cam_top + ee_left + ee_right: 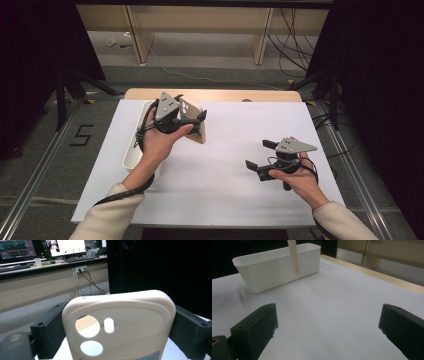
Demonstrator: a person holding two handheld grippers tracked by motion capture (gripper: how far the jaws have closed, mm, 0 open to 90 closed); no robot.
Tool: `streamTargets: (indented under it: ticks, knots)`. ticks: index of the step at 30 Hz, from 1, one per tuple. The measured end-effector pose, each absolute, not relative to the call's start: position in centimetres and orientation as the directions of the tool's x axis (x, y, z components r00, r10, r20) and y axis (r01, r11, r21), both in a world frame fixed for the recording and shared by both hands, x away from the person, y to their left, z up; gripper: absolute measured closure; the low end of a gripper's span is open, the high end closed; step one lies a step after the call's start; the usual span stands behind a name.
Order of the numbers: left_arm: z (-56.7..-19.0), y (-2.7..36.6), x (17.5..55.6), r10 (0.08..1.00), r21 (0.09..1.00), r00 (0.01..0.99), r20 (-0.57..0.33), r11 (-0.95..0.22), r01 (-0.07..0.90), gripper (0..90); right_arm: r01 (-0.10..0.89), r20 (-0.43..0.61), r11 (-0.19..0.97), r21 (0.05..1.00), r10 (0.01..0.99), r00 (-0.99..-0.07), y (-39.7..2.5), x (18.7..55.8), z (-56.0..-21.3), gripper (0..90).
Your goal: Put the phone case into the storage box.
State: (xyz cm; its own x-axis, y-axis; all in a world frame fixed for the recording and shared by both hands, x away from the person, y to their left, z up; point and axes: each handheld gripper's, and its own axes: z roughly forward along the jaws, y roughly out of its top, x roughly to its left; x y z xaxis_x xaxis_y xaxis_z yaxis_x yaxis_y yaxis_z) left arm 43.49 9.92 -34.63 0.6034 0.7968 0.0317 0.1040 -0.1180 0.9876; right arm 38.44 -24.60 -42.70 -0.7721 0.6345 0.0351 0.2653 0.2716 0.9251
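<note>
Left gripper (192, 119): jaws clamped on the two long edges of a cream phone case (120, 325), held above the table, clear of the surface.
Phone case: roughly upright between the jaws, camera cut-outs towards the gripper's left jaw in the left gripper view; in the high view it hangs just beside the white bin (131, 150), over the table's left-rear part.
Right gripper (260, 154): jaws spread wide, nothing between them — low over the white table cover (225, 190), right of centre.
White bin: rectangular tub at the table's left edge; contents cannot be made out.
Separation: the two grippers are well apart.
Surroundings: wooden table edge (260, 95) at the rear — desks and cables beyond.
</note>
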Motion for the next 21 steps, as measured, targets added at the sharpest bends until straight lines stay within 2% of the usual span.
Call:
streamTargets:
  ticks: [21]
  knots:
    - [-34.3,11.0,43.7,0.818,0.988,0.575,0.029,-0.109,0.105,10.1,0.272,0.034,0.268,0.924,0.652,-0.758,-25.8,38.1,-42.8,4.0]
